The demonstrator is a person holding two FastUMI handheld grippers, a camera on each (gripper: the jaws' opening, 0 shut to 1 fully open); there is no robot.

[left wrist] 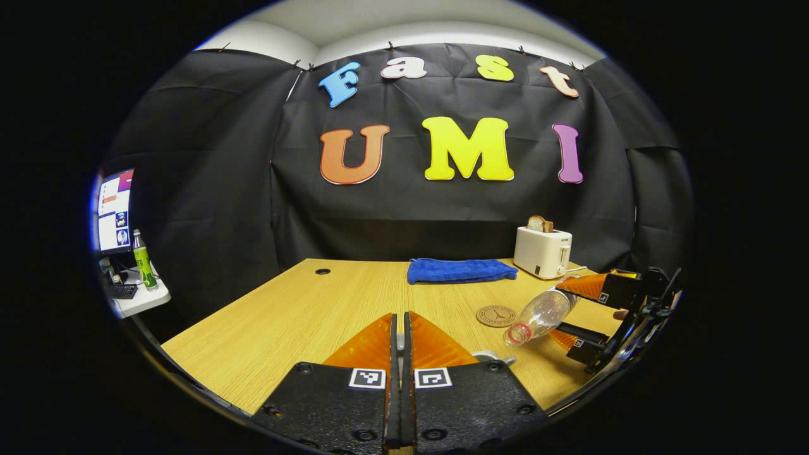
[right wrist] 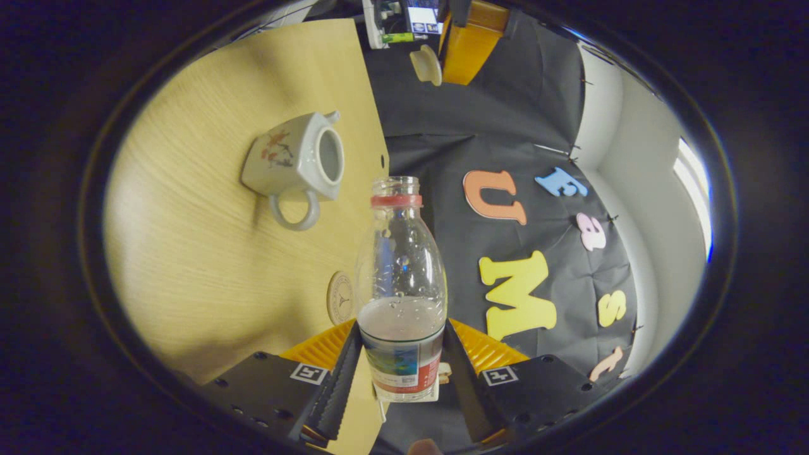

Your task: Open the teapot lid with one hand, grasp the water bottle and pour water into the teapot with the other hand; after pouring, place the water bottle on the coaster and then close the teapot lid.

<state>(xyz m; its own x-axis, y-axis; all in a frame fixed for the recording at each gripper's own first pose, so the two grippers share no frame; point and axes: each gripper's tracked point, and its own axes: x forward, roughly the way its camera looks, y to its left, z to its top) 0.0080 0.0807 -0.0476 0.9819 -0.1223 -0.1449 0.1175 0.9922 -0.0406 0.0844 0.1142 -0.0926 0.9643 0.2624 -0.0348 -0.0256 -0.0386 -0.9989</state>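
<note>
My right gripper is shut on the lower body of a clear water bottle with a red neck ring and no cap. In the left gripper view the bottle hangs tipped, mouth down and to the left, held by the right gripper. The white teapot stands on the table with its mouth uncovered; no water stream shows. Its cream lid hangs apart from the pot against the left gripper's finger. My left gripper has its fingers pressed almost together. A round coaster lies bare beside the bottle.
A white toaster with bread and a folded blue towel sit at the back of the wooden table. A side table at the left carries a monitor and a green bottle.
</note>
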